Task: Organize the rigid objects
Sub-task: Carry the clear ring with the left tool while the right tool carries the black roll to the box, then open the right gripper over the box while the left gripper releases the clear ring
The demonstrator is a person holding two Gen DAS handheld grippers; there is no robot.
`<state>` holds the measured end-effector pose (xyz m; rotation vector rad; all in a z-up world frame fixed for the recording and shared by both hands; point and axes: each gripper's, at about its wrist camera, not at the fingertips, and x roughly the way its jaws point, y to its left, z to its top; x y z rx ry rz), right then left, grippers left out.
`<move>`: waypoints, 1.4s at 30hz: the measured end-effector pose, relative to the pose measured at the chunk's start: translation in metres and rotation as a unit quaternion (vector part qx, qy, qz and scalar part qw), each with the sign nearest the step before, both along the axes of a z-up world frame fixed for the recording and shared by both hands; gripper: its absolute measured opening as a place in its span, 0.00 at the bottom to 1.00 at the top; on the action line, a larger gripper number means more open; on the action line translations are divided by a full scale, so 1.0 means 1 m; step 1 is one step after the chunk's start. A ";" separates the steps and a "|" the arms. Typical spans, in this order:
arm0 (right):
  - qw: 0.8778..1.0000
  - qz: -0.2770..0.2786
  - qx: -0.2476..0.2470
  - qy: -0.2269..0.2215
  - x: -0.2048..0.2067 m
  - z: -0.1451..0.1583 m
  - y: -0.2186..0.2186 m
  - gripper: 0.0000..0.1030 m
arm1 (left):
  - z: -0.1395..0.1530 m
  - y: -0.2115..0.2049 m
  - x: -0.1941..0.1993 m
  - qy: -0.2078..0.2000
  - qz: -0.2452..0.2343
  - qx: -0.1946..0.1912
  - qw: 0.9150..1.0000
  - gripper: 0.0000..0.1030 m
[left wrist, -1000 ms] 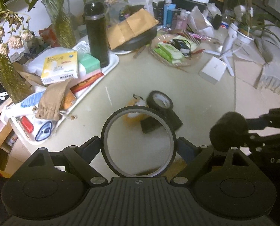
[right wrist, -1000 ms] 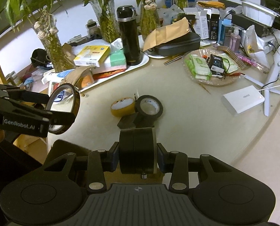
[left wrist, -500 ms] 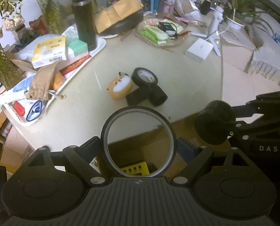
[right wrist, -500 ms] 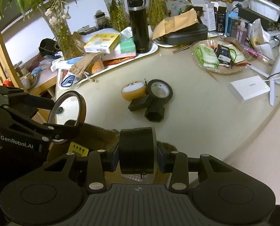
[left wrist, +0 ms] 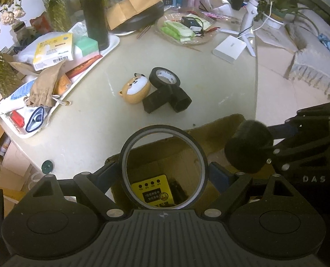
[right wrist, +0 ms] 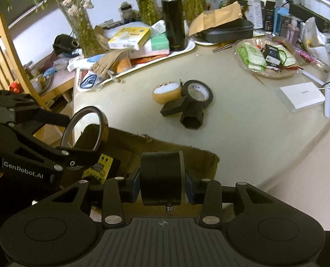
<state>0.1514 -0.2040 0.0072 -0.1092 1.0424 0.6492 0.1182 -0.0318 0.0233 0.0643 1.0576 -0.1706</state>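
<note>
My left gripper (left wrist: 163, 173) is shut on a thin brown tape ring (left wrist: 122, 166) and holds it over an open cardboard box (left wrist: 211, 138) at the table's near edge; the ring also shows in the right wrist view (right wrist: 102, 120). My right gripper (right wrist: 161, 178) is shut on a black round case (right wrist: 161, 175), also above the box (right wrist: 187, 155); the case shows at the right of the left wrist view (left wrist: 248, 146). On the table lie a black tape roll (left wrist: 165, 77), a dog-faced yellow case (left wrist: 135, 89) and two black hex parts (left wrist: 167, 99).
A yellow device (left wrist: 152, 190) lies inside the box. A white tray (left wrist: 80, 75) with boxes and a black flask (left wrist: 95, 13) stands at the left. A basket of packets (left wrist: 182, 31) and a white box (left wrist: 230, 47) sit further back. A wooden chair (right wrist: 0, 66) stands left.
Both grippers have pulled back from over the table to above the cardboard box, still holding the tape ring and the round case. The box's inside now shows.
</note>
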 end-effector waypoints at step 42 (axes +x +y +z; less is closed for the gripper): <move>0.999 -0.029 -0.009 -0.036 0.005 0.014 -0.012 1.00 | 0.013 0.033 -0.007 -0.047 0.049 -0.112 0.991 0.97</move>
